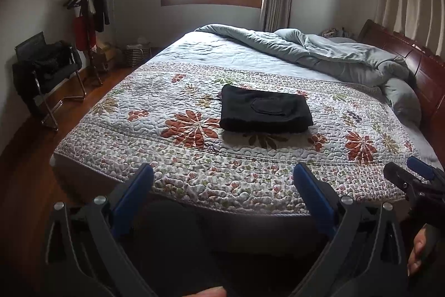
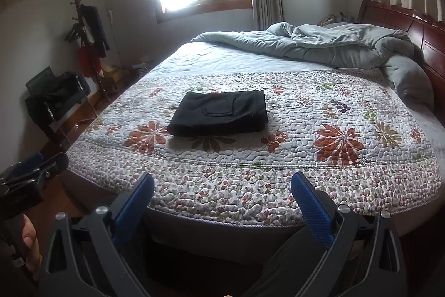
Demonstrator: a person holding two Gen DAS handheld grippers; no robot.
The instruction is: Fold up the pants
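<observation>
The left gripper (image 1: 222, 183) hangs off the near edge of the bed with its blue-padded fingers (image 1: 133, 194) spread wide and nothing between them; the right gripper (image 2: 222, 188) beside it is spread and empty too. Straight ahead of both, well apart from either, the black fabric pants (image 1: 264, 109) lie as a flat, squared, layered bundle on the floral quilted bedspread (image 1: 194, 157), a patch pocket on top. The bundle's long axis runs across the grippers' line of sight. It sits slightly right of the left gripper and left of the right one, so neither is clearly nearer. The fold looks essentially finished. Only open quilt lies between; the rumpled grey-blue duvet (image 1: 333, 52) is beyond, and the black chair (image 1: 47, 66) far off left.
</observation>
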